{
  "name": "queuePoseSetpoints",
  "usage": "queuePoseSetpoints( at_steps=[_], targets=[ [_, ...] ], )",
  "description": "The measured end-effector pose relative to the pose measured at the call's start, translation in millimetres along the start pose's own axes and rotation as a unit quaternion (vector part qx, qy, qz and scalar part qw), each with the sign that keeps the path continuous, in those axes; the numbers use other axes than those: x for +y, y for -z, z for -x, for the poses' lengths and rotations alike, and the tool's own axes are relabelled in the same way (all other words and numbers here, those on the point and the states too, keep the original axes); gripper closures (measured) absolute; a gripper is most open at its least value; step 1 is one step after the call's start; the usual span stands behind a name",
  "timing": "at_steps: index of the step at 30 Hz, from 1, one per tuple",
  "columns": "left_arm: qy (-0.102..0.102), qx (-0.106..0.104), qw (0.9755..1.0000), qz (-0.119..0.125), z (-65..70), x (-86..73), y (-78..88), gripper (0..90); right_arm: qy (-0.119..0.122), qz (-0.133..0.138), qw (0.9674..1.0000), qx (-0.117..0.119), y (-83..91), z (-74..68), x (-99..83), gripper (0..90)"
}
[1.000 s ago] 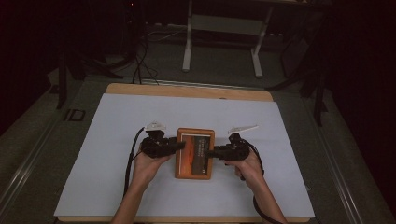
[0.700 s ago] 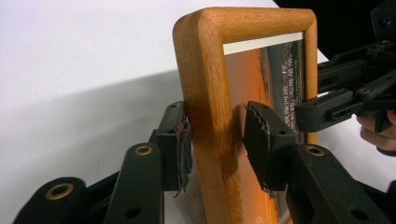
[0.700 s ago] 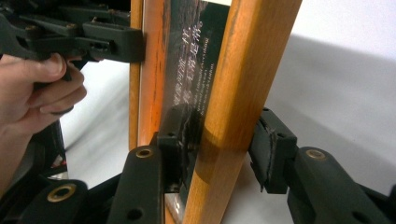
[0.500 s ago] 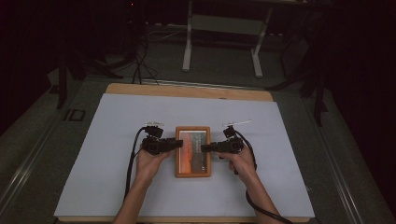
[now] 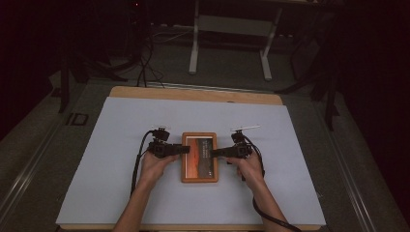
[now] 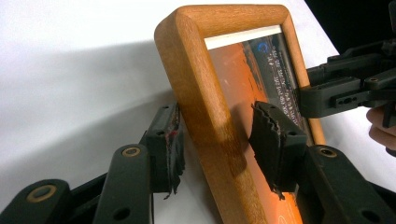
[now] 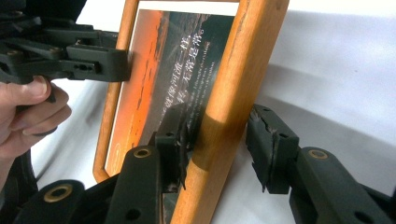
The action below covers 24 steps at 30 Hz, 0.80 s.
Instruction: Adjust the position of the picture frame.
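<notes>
A wooden picture frame (image 5: pixel 199 178) with an orange sunset print lies flat on the white table cover. My left gripper (image 5: pixel 185 150) reaches in over the frame's left rail, and my right gripper (image 5: pixel 213 152) over its right rail. In the left gripper view, my left gripper (image 6: pixel 217 135) straddles the rail (image 6: pixel 210 116), one pad outside and one over the glass, with slim gaps. The right gripper (image 6: pixel 345 88) shows across the frame there. In the right gripper view, my right gripper (image 7: pixel 217 135) straddles the other rail (image 7: pixel 229 102) the same way. Both stand open.
The white cover (image 5: pixel 121 125) spreads over a wooden tabletop (image 5: pixel 193 94). Cables trail from both grippers toward the near edge. Beyond the table, in the dark, stand a metal stand's legs (image 5: pixel 195 53) and floor cables (image 5: pixel 145 63).
Both grippers have slid a little toward the frame's far end and now reach in over its side rails. The frame has stayed where it was.
</notes>
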<state>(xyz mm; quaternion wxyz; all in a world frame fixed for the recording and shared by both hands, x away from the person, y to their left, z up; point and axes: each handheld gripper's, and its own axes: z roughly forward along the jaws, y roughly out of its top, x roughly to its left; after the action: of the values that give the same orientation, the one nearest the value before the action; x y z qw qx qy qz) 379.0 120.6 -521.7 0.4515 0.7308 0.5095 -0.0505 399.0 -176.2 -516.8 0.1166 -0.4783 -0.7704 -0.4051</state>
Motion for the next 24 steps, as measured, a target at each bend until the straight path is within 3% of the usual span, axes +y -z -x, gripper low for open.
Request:
queuePoseSetpoints(
  at_steps=[1, 6, 10, 13, 17, 24],
  targets=[
    [0.001, -0.011, 0.9999, -0.007, -3.3, 3.1, -4.3, 53.9, -0.004, -0.002, 1.0, -0.002, 0.7, 1.5, -1.0, 58.3],
    [-0.017, -0.015, 0.9997, -0.01, -3.8, 4.7, -5.7, 53.1, -0.009, -0.003, 0.9999, 0.005, 2.1, 4.5, -1.9, 58.9],
    [-0.049, 0.005, 0.9986, -0.017, 2.5, 3.7, -6.1, 48.4, -0.005, 0.001, 1.0, 0.006, 1.9, 5.1, -3.0, 58.6],
    [-0.054, 0.016, 0.9982, -0.02, 5.2, 2.1, -4.4, 46.7, 0.0, 0.002, 1.0, 0.003, 3.1, 4.5, -4.1, 60.3],
    [-0.063, 0.022, 0.9977, -0.005, 7.8, -0.5, 3.4, 47.1, 0.009, 0.008, 0.9999, -0.003, 7.6, 3.5, -5.6, 59.2],
    [-0.074, 0.057, 0.9953, 0.021, 9.6, -4.3, 17.7, 46.6, 0.018, 0.022, 0.9994, -0.019, 14.4, 2.7, -7.6, 56.4]
  ],
)
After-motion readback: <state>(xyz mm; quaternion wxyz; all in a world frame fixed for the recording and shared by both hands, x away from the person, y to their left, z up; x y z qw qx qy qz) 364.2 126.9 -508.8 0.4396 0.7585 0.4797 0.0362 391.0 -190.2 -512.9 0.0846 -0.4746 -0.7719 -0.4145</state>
